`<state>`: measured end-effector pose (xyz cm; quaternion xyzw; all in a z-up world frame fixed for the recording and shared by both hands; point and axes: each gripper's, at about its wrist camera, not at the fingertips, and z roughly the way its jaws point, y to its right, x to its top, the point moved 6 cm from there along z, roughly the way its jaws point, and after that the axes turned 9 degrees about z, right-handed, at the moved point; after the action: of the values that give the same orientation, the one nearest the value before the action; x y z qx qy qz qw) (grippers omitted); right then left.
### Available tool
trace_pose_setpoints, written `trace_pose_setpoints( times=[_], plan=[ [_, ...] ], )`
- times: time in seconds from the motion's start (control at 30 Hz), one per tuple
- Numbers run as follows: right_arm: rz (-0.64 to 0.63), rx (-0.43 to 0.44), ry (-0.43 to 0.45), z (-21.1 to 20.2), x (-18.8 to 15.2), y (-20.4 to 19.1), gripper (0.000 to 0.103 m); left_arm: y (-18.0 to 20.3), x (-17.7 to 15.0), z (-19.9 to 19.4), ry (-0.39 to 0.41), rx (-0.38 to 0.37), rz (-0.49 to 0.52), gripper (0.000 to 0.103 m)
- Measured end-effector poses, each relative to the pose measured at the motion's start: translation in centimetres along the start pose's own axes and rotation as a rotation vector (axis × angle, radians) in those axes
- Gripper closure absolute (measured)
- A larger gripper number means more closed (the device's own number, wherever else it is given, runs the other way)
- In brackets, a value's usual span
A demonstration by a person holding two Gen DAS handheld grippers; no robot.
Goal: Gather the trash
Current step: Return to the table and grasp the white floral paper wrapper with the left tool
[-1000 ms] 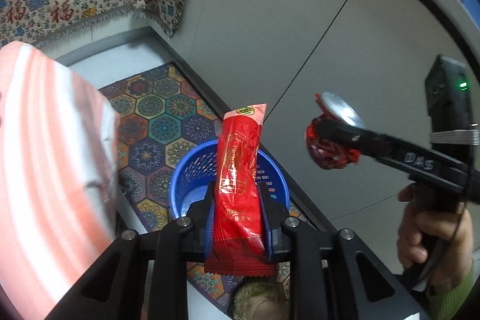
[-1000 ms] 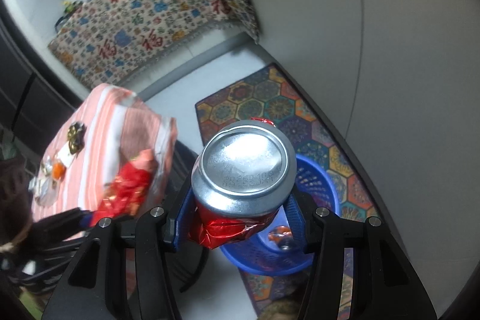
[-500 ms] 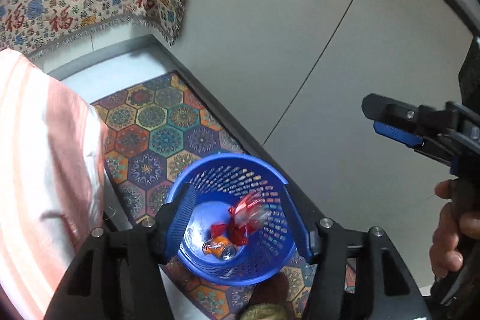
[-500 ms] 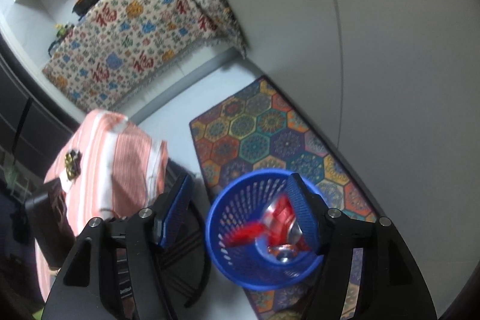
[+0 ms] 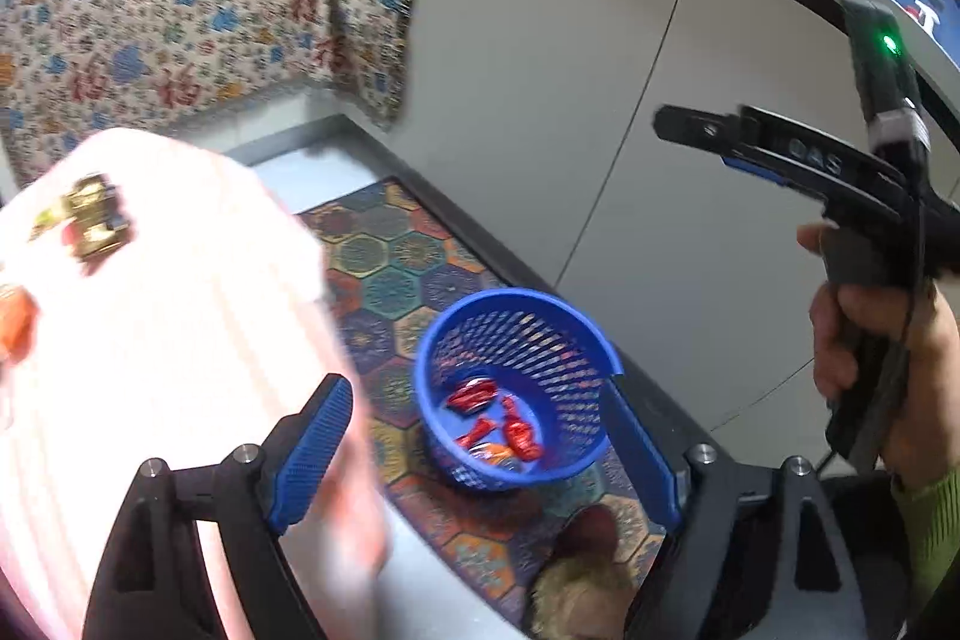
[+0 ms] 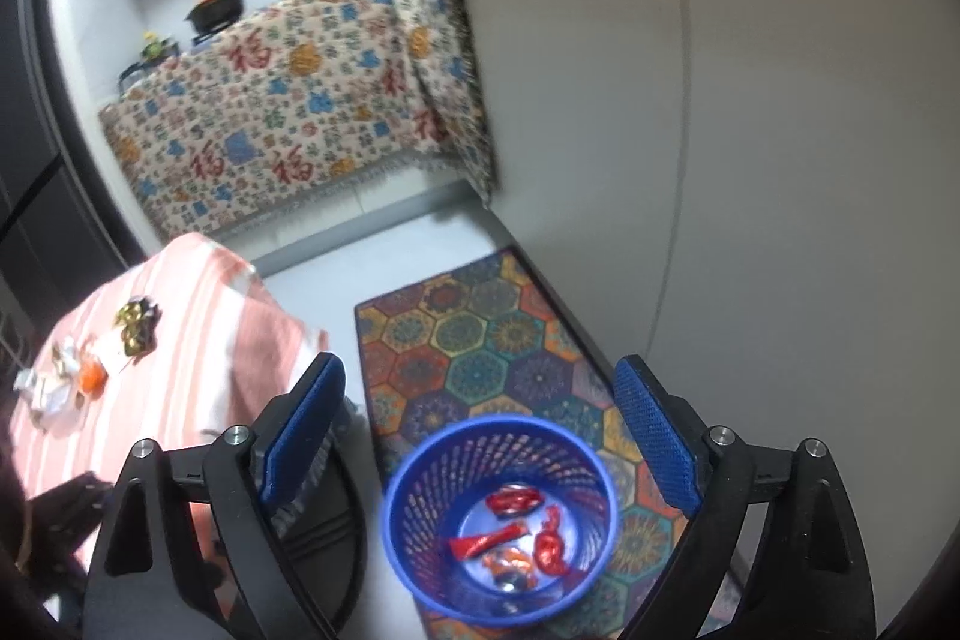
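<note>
My left gripper and right gripper both hang over the blue basket on the patterned mat, which is why they point steeply down: from here anything let go falls straight in. Both sets of jaws have just been opening and now stand spread wide with nothing between the pads. In the basket lie the red wrappers and a crushed can, so that trash is where it belongs.

The basket sits on the floor beside the bench with the striped pink cloth, close enough that I only have to swing across. More trash is left on it: gold wrappers, an orange scrap and crumpled white paper. I judge the job only partly done. In the left view my right hand grips the other tool's handle off to the side, clear of the basket.
</note>
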<state>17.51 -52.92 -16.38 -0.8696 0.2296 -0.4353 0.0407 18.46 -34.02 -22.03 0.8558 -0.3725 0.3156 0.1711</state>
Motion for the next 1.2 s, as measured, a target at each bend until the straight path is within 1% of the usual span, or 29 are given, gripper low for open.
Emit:
trace_pose_setpoints(
  times=[0.13, 0.27, 0.37, 0.4, 0.53, 0.67, 0.77, 0.87, 0.93, 1.0, 1.07, 1.13, 1.2],
  plan=[
    [-0.084, 0.047, -0.005, 0.2, -1.0, -4.8, 0.007, -2.9, -2.9, -3.9, 0.034, 0.075, -0.008, 0.017],
    [-0.194, 0.122, -0.039, 0.9, -3.2, -11.0, 0.007, -8.2, -6.8, -7.6, 0.024, 0.180, -0.073, 0.017],
    [-0.274, 0.190, -0.080, 1.3, -5.7, -16.0, 0.007, -12.9, -10.1, -10.4, 0.012, 0.266, -0.147, 0.017],
    [-0.300, 0.219, -0.098, 1.5, -6.8, -17.9, 0.007, -14.6, -11.5, -11.4, 0.006, 0.307, -0.174, 0.017],
    [-0.380, 0.313, -0.170, 1.6, -11.3, -24.1, 0.007, -20.0, -15.6, -14.3, -0.025, 0.413, -0.271, 0.017],
    [-0.465, 0.374, -0.232, 1.6, -15.7, -28.9, 0.007, -24.4, -18.9, -16.4, -0.046, 0.495, -0.350, 0.017],
    [-0.547, 0.390, -0.276, 2.2, -18.7, -31.5, 0.007, -26.4, -20.3, -17.2, -0.059, 0.520, -0.398, 0.017],
    [-0.619, 0.378, -0.293, 2.9, -20.6, -32.8, 0.007, -28.1, -20.5, -17.5, -0.056, 0.516, -0.436, 0.017],
    [-0.631, 0.376, -0.305, 3.1, -21.2, -33.2, 0.007, -28.9, -19.0, -17.6, -0.039, 0.514, -0.440, 0.017],
    [-0.630, 0.378, -0.313, 3.1, -21.4, -33.1, 0.007, -30.6, -17.3, -18.6, 0.008, 0.518, -0.459, 0.017],
    [-0.624, 0.385, -0.314, 3.0, -21.4, -33.0, 0.007, -32.8, -15.6, -19.0, 0.038, 0.509, -0.488, 0.017],
    [-0.624, 0.389, -0.318, 2.9, -21.4, -32.9, 0.007, -35.4, -13.9, -18.2, 0.035, 0.496, -0.520, 0.017],
    [-0.632, 0.394, -0.314, 2.7, -21.6, -33.2, 0.007, -37.8, -13.1, -16.6, 0.010, 0.478, -0.563, 0.017]
  ],
)
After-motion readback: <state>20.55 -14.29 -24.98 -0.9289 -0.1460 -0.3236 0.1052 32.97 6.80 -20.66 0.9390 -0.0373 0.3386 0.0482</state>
